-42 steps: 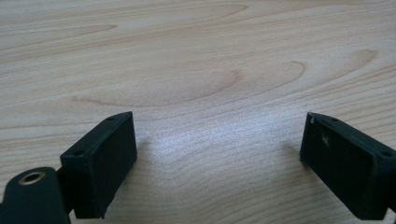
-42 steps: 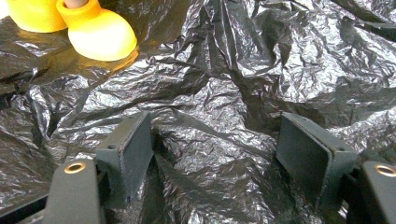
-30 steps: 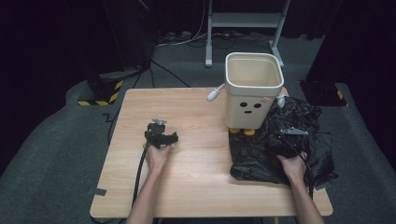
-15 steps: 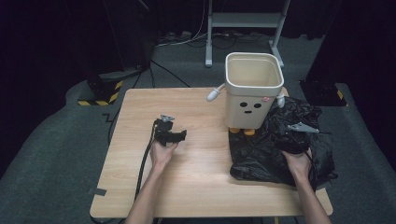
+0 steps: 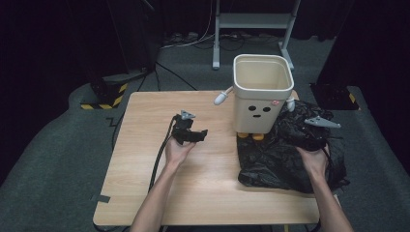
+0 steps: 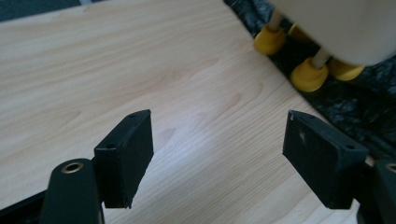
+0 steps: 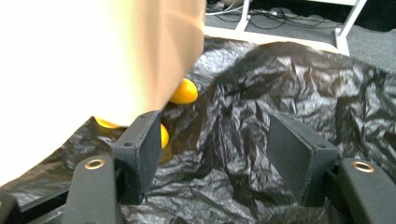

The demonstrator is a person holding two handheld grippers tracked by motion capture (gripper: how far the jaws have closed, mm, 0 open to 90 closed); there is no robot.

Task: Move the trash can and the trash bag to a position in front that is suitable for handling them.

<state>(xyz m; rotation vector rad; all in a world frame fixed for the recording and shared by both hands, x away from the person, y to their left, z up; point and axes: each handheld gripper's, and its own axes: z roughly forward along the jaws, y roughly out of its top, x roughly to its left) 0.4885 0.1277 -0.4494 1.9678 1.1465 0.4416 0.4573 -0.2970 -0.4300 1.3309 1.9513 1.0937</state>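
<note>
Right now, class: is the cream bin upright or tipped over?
Upright. The bin stands on its yellow feet with its open mouth facing up, beside the black bag.

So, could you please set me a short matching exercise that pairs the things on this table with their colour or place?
Things:
1. bin
2. plastic bag
3. bin's feet
4. left gripper

Descriptions:
A. black and crumpled, at the table's right side
B. yellow and rounded
C. cream, with a face on its front
D. above bare wood, jaws apart, nothing between them

Pairs: 1-C, 2-A, 3-B, 4-D
</note>
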